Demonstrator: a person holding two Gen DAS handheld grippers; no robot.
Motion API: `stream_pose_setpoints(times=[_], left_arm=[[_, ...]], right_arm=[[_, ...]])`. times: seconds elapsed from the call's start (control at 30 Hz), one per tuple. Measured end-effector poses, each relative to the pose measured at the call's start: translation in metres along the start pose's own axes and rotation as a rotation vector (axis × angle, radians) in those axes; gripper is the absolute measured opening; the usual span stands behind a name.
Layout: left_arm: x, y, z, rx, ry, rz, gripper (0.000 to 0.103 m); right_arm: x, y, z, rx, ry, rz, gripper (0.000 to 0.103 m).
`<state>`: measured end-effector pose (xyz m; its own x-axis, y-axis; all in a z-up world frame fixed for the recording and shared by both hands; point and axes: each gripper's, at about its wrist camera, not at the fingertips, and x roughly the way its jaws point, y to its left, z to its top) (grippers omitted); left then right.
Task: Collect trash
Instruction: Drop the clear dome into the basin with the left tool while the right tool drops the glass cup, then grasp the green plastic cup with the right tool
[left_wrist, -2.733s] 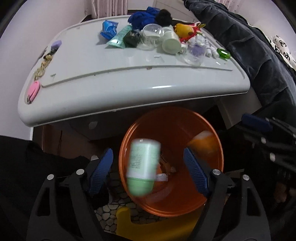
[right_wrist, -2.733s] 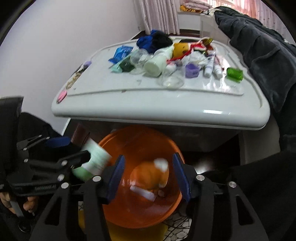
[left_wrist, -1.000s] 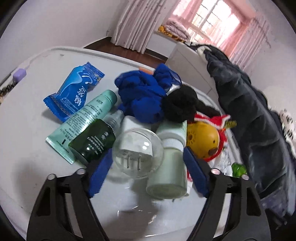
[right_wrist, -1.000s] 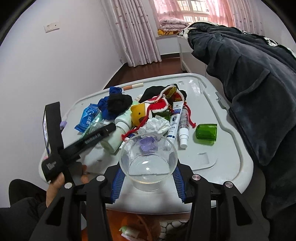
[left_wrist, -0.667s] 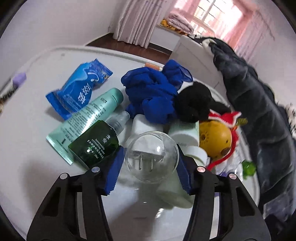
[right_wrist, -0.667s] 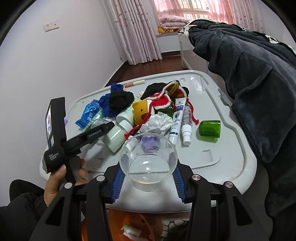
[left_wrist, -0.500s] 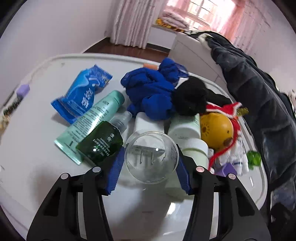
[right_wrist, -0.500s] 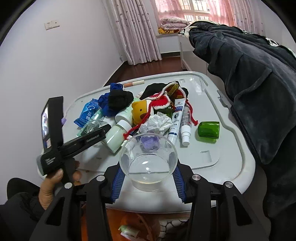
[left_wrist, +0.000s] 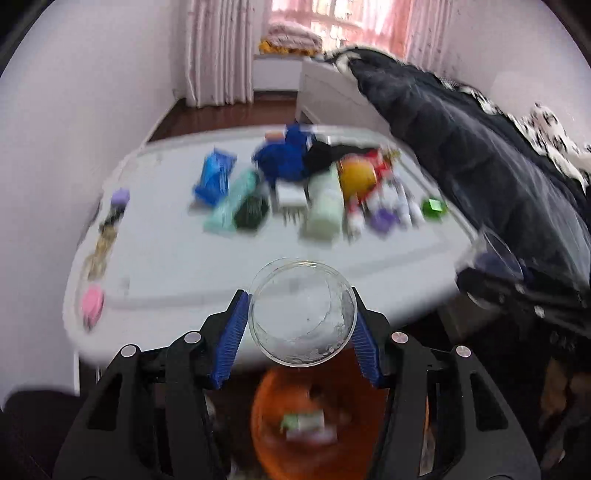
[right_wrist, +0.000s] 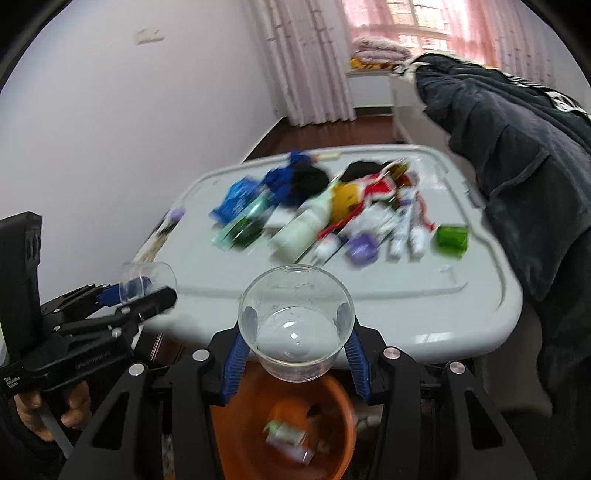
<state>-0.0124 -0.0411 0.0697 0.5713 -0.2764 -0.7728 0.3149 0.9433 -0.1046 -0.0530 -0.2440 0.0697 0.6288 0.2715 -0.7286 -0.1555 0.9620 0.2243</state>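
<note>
My left gripper (left_wrist: 301, 328) is shut on a clear plastic cup (left_wrist: 302, 312), held off the table's front edge above the orange bin (left_wrist: 317, 424). My right gripper (right_wrist: 295, 339) is shut on a second clear plastic cup (right_wrist: 295, 321), also held above the orange bin (right_wrist: 284, 432). The bin holds a green-and-white bottle (right_wrist: 286, 439) and other scraps. The left gripper with its cup also shows at the left of the right wrist view (right_wrist: 140, 286). The white table (right_wrist: 369, 291) carries the remaining clutter.
On the table lie a blue packet (left_wrist: 216, 175), blue and black cloth (left_wrist: 284, 158), a teal tube, a dark green bottle (left_wrist: 253, 210), a pale green bottle (left_wrist: 325, 210), a yellow toy, small tubes and a green cap (right_wrist: 452, 240). A dark jacket (right_wrist: 517, 147) hangs at the right.
Both grippers have pulled back from the table with their cups and now hold them over the orange bin. The table clutter lies farther away.
</note>
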Motion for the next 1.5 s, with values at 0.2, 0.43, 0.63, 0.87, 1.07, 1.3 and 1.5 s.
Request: stream_pose_setpoints(times=[0.2,0.43,0.63,0.87,1.07,1.3,1.5], left_arm=[[0.013,-0.001,-0.067,-0.021,0.138,-0.013,0.052],[0.025,0.002,-0.072,-0.040,0.203,-0.030,0.052],[0.041,0.004,-0.078,-0.057,0.286,0.003,0.071],[0.044,0.010,-0.078,-0.078,0.304,0.000,0.072],[0.035,0.017,-0.063,-0.072,0.247,0.008,0.072],[0.043,0.014,-0.039,-0.059,0.188,0.019,0.078],[0.056,0.013,-0.031,-0.075,0.189,-0.011,0.078]], right_arm=[[0.003,0.022,-0.051,-0.040,0.108,-0.007,0.047],[0.021,0.019,-0.072,-0.011,0.181,-0.029,0.047],[0.032,0.012,-0.077,0.016,0.227,-0.041,0.055],[0.029,0.007,-0.077,0.038,0.211,-0.037,0.055],[0.016,-0.026,-0.026,0.070,0.119,-0.101,0.054],[0.056,-0.112,0.064,0.120,0.069,-0.329,0.054],[0.118,-0.150,0.088,0.169,0.170,-0.375,0.054]])
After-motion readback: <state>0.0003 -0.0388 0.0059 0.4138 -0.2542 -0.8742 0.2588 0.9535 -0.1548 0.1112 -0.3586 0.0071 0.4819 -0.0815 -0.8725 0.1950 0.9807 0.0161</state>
